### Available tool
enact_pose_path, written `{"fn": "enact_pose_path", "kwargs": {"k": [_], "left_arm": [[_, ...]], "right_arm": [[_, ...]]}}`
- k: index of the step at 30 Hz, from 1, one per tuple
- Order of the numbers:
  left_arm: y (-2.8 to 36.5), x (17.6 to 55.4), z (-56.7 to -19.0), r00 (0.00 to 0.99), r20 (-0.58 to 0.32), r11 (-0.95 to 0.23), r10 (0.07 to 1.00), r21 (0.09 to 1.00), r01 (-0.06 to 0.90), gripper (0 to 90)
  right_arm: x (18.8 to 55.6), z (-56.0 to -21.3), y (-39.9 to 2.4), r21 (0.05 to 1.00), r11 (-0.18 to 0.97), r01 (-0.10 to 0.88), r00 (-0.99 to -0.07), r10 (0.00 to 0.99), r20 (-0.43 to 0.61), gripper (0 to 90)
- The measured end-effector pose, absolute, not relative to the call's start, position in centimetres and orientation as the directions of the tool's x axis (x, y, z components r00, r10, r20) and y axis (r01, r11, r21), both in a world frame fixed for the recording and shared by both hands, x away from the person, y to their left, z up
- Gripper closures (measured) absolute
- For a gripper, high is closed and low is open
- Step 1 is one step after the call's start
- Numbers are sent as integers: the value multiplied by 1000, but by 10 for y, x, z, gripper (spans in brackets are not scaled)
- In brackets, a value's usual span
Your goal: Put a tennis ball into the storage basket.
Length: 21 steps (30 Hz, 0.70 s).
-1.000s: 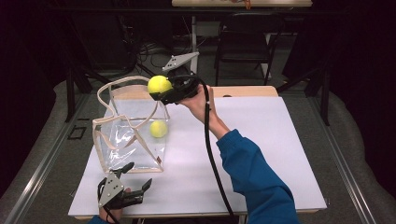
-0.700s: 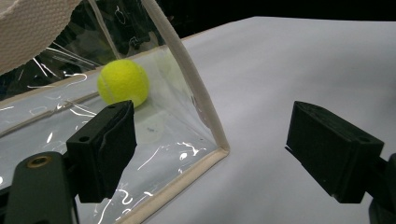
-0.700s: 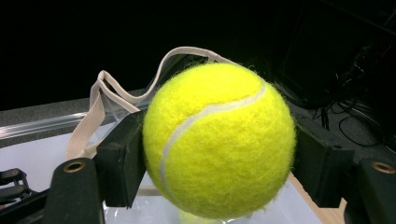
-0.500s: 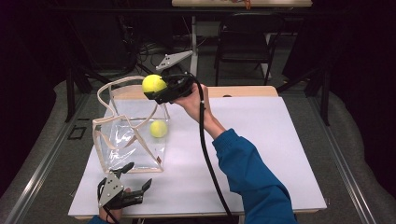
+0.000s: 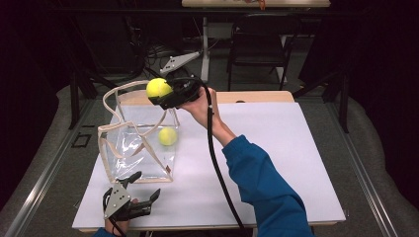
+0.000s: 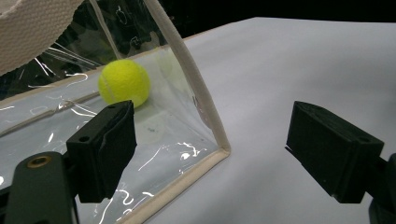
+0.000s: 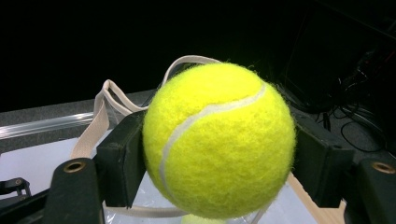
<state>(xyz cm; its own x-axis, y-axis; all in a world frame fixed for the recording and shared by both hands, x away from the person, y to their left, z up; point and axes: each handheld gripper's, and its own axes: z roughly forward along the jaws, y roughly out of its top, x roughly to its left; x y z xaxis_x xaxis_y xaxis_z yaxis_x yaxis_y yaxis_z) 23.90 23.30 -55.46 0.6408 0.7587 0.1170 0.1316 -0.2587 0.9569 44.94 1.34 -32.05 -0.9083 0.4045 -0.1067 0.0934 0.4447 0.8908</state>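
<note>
From the high view, the right gripper [image 5: 165, 95] holds a yellow tennis ball [image 5: 158, 88] clamped between its jaws above the far rim of a clear plastic tote bag [image 5: 129, 160] standing on the white table [image 5: 276, 163]; a second tennis ball [image 5: 167, 136] lies inside the bag, and the left gripper [image 5: 143, 190] rests near the table's front edge, jaws spread wide, just in front of the bag. In the left gripper view, the wide jaws frame the bag's bottom corner [image 6: 222, 150] with nothing between the pads, the inner ball [image 6: 124, 83] beyond. In the right gripper view, both pads press the held ball [image 7: 218, 140], the bag's webbing handles [image 7: 100, 112] behind it.
</note>
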Motion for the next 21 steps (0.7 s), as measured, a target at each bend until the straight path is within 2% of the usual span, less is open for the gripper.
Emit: {"fn": "enact_pose_path", "kwargs": {"k": [21], "left_arm": [[233, 239, -554, 641, 119, -260, 758, 957, 131, 157]], "right_arm": [[449, -319, 32, 877, 472, 88, -916, 385, -115, 264]]}}
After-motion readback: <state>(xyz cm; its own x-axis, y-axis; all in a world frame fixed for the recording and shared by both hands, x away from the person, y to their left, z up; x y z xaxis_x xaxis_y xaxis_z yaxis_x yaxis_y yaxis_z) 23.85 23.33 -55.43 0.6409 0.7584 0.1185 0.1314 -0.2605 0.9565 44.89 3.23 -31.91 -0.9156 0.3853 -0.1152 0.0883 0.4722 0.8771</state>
